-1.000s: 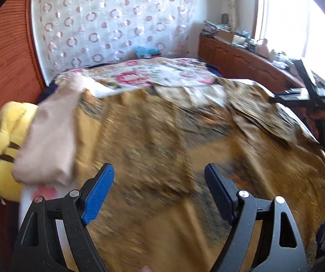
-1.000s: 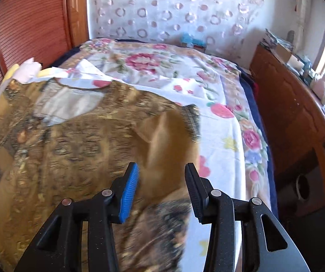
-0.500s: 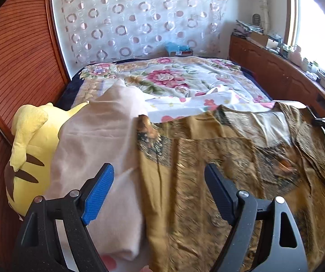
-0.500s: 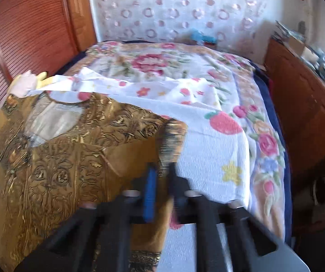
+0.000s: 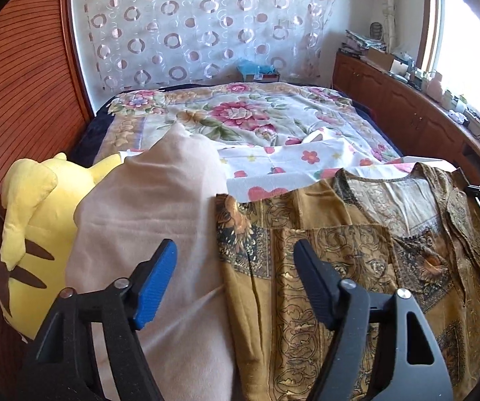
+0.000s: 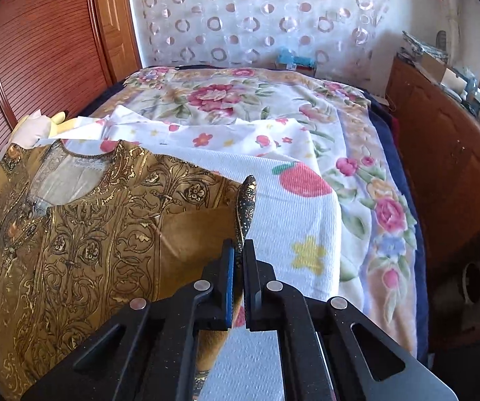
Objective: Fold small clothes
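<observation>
Shirt (image 6: 82,234): gold print, spread on bed's near edge. Soft, light, limp; best taken at sleeve hems. Right tongs (image 6: 237,287) clamp sleeve edge; left tongs (image 5: 233,284) wide, empty.

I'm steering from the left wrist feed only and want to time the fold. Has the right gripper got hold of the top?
Observer: Yes, the right gripper is shut on the gold patterned top, pinching its sleeve edge.
Operator: Is that edge lifted?
Observer: It stands up from the jaws, above the white fruit-print towel.
Operator: What's right of that towel?
Observer: The floral bedspread, then a wooden cabinet.
</observation>
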Motion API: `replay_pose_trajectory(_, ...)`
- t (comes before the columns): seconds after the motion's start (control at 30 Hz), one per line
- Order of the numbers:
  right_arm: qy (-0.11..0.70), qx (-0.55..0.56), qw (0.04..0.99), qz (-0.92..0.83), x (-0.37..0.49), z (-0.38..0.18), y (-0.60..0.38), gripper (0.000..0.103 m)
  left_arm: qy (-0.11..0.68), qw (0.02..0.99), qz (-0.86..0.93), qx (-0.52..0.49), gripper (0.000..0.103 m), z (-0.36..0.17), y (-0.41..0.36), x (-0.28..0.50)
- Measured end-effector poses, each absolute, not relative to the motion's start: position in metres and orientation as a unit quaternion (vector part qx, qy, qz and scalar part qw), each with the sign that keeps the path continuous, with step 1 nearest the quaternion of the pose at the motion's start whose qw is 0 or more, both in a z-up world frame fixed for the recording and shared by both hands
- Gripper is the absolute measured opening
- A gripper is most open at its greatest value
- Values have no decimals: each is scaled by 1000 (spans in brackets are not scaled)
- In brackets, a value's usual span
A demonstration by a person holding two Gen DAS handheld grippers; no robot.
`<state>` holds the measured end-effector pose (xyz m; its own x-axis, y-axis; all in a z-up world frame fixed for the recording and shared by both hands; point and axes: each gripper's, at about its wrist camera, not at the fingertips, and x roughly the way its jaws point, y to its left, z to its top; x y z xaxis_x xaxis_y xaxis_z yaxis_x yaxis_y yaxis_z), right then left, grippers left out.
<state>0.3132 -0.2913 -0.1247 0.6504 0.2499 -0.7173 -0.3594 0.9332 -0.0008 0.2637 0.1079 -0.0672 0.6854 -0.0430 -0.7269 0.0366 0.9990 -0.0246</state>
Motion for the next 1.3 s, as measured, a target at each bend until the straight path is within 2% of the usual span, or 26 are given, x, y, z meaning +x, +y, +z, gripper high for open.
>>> replay_pose_trajectory(0.13, 381, -63, 906, 172, 315, -124, -292, 6, 400, 915, -39, 0, 47, -68, 107, 269)
replay_pose_trajectory(0.2, 380, -64, 906, 175, 317, -127, -293, 8, 403, 914, -50, -1, 40, -69, 106, 271)
replay_pose_trajectory(0.3, 380, -66, 905, 178, 318, -127, -292, 13, 407, 912, -57, -1, 36, -70, 104, 275)
replay_pose_trajectory(0.4, 379, -71, 904, 185, 318, -126, -290, 22, 409, 911, -59, -1, 36, -70, 103, 278)
replay_pose_trajectory(0.57, 377, -96, 904, 176, 321, -126, -281, 26, 417, 908, -43, 3, 36, -73, 104, 282)
replay_pose_trajectory(0.7, 379, -94, 904, 173, 328, -126, -282, 38, 427, 903, -40, 4, 36, -78, 105, 283)
replay_pose_trajectory(0.77, 379, -92, 905, 173, 331, -126, -283, 40, 429, 902, -40, 8, 36, -81, 102, 282)
replay_pose_trajectory(0.8, 379, -92, 905, 173, 333, -126, -283, 41, 428, 903, -42, 11, 35, -81, 101, 281)
replay_pose_trajectory(0.9, 379, -92, 904, 172, 336, -126, -281, 42, 427, 903, -43, 21, 17, -81, 97, 278)
replay_pose_trajectory(0.93, 380, -93, 904, 172, 337, -126, -280, 42, 426, 903, -46, 23, 5, -80, 95, 277)
replay_pose_trajectory(1.0, 382, -95, 903, 174, 337, -126, -278, 42, 420, 906, -41, 34, 4, -78, 93, 274)
replay_pose_trajectory(1.03, 382, -97, 902, 178, 336, -126, -277, 38, 415, 908, -40, 37, 3, -76, 91, 271)
replay_pose_trajectory(1.07, 382, -101, 900, 182, 335, -126, -275, 32, 409, 911, -42, 36, 2, -72, 89, 268)
replay_pose_trajectory(1.1, 384, -103, 898, 188, 334, -125, -273, 21, 401, 914, -47, 34, 2, -67, 87, 264)
replay_pose_trajectory(1.13, 386, -106, 896, 191, 333, -124, -270, 5, 396, 916, -49, 34, 2, -64, 85, 261)
replay_pose_trajectory(1.3, 349, -97, 913, 190, 307, -103, -267, 4, 353, 933, -65, 27, 2, -37, 76, 232)
